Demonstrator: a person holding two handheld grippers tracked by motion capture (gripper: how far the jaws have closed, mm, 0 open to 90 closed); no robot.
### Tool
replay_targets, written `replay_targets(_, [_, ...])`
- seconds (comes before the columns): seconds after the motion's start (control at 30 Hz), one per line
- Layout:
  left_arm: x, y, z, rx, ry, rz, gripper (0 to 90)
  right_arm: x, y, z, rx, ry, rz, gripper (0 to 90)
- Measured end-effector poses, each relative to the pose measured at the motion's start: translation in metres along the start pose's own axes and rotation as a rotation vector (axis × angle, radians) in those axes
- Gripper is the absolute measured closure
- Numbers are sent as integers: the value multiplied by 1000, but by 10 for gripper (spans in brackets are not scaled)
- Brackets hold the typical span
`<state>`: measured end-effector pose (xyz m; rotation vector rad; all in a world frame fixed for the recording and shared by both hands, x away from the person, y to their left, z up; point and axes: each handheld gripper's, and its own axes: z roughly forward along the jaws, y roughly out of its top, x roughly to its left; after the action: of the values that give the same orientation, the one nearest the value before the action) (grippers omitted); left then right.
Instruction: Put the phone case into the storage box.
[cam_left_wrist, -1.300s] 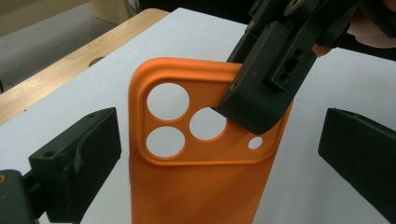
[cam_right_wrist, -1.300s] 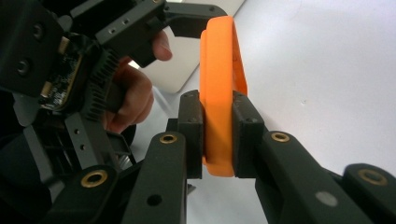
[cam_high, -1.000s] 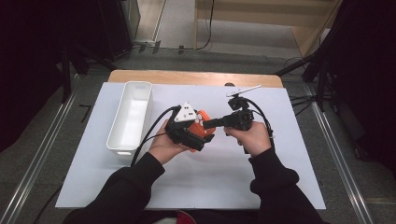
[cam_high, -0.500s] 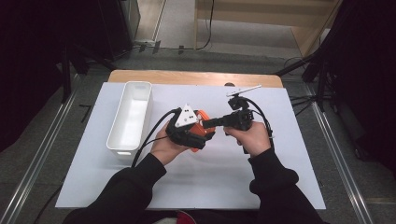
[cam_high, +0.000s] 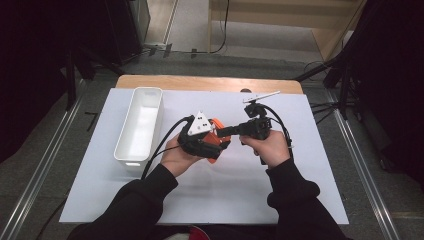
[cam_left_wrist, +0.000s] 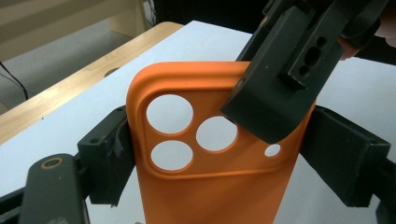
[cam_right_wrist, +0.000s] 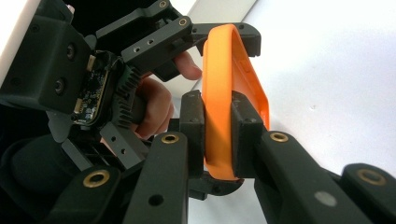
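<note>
Spanning the orange phone case (cam_left_wrist: 205, 186) across its width, left gripper (cam_left_wrist: 219, 154) jaws have just been closing and press both long edges. Right gripper (cam_right_wrist: 219, 135) pads clamp its rim, above the white table sheet (cam_high: 225, 195). White bin (cam_high: 140, 125) sits to the left.

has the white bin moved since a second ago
No. The white bin lies by the left edge of the white sheet, as before.

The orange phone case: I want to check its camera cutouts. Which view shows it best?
The left gripper view: the orange phone case faces it, cutouts plain. The right gripper view gives its edge; the high view, a sliver.
</note>
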<state>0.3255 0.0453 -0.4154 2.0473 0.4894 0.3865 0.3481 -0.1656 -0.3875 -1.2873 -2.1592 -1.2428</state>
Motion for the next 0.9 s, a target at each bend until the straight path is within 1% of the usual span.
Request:
replay_targets(0.27, [0,2,-1,6,-10,-10,166,2,0,0,-5,-1,-13,749])
replay_targets(0.37, [0,4,-2,6,-16,-6,166,2,0,-2,-21,-5,-15,680])
replay_targets(0.5, [0,4,-3,11,-17,-11,166,1,0,-5,-44,3,-14,639])
replay_targets(0.73, [4,5,-5,17,-16,-29,166,1,0,-13,-74,7,-18,601])
replay_targets(0.9, [9,4,-7,17,-15,-59,166,0,0,-20,-90,9,-18,581])
